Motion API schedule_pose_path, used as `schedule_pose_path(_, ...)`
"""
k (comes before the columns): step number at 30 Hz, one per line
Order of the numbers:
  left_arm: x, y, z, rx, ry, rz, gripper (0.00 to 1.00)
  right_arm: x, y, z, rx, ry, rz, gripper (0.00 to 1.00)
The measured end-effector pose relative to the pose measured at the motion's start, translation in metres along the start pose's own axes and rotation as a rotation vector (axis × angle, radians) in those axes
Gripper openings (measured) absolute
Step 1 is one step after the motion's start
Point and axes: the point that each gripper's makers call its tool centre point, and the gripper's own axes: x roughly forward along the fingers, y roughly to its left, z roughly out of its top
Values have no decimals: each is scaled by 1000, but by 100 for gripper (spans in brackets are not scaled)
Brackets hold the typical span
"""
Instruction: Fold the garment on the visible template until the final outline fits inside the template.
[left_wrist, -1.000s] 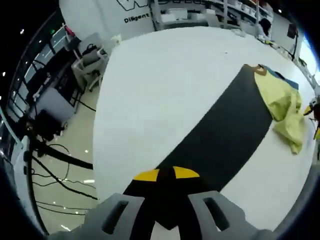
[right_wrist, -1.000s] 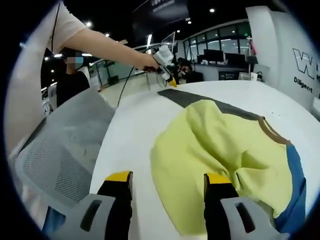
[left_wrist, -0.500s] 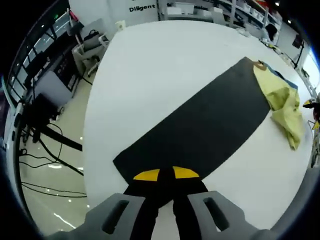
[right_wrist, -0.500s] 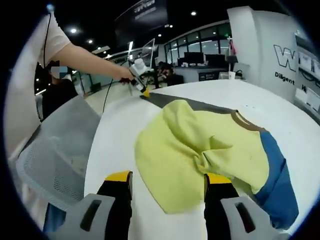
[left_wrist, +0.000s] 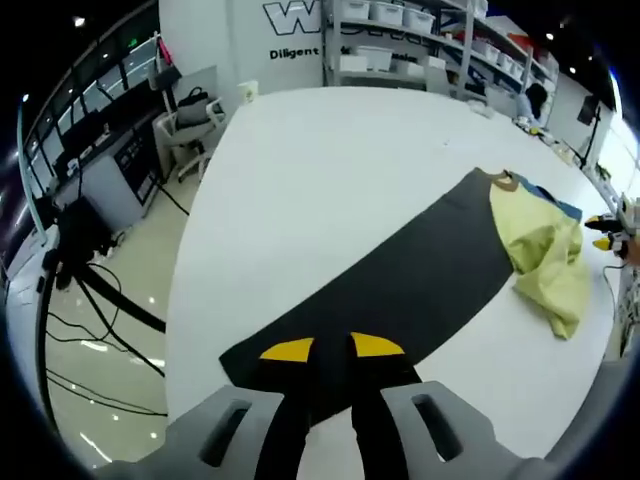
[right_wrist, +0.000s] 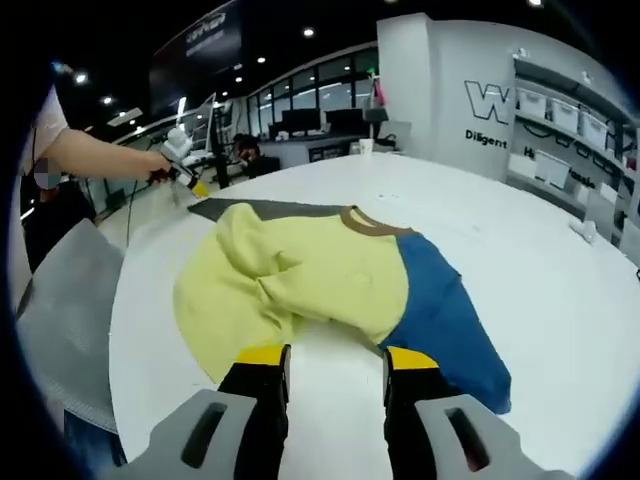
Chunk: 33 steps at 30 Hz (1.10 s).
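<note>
1. The white surface (left_wrist: 330, 190) is round-edged and broad; it carries the long black template (left_wrist: 400, 285) and the garment (right_wrist: 320, 275).
2. On the far wall, large lettering begins with "W", and the word "Diligent" can be read under it in both views; the rest is cut off.
3. The template lies flat, running from just ahead of the left tongs (left_wrist: 332, 347) toward the garment, whose yellow part covers its far end.
4. The garment is a crumpled yellow and blue top with a brown collar; in the right gripper view it lies bunched just ahead of the right tongs (right_wrist: 327, 356), its near hem close to the tips, apart from them as far as I can tell.
5. The left tongs are pressed together, seemingly pinching the template's near edge; the contact itself is hard to make out.
6. The right tongs stand parted with nothing between them, over bare surface.
7. A mesh chair (right_wrist: 70, 330) stands beside the surface at the left of the right gripper view.
</note>
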Motion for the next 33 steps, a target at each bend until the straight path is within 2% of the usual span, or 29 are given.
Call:
schedule_pose_path(2, -3, -8, 5, -4, -25, -19, 19, -1, -10, -7, 50, 14, -44, 23)
schedule_pose_path(6, -10, -25, 10, -4, -61, -44, 19, -1, -26, -19, 88, 43, -117, 20)
schedule_pose_path(10, -16, -46, 10, 4, -84, -71, 19, 3, -37, -24, 65, 63, -177, 20)
schedule_pose_path(15, -22, -73, 9, -3, -117, -108, 20, 12, -41, -24, 70, 72, -201, 20)
schedule_pose_path(20, -26, -99, 6, 1, -133, -139, 20, 23, -40, -22, 48, 78, -216, 25)
schedule_pose_path(25, -29, -114, -2, -20, -137, -165, 20, 26, -57, -15, 45, 71, -288, 21)
schedule_pose_path(29, -30, -122, -7, -35, -135, -178, 19, 33, -60, -20, 47, 99, -287, 21)
schedule_pose_path(33, -32, -122, -9, -49, -134, -175, 19, 32, -67, -20, 35, 109, -307, 10)
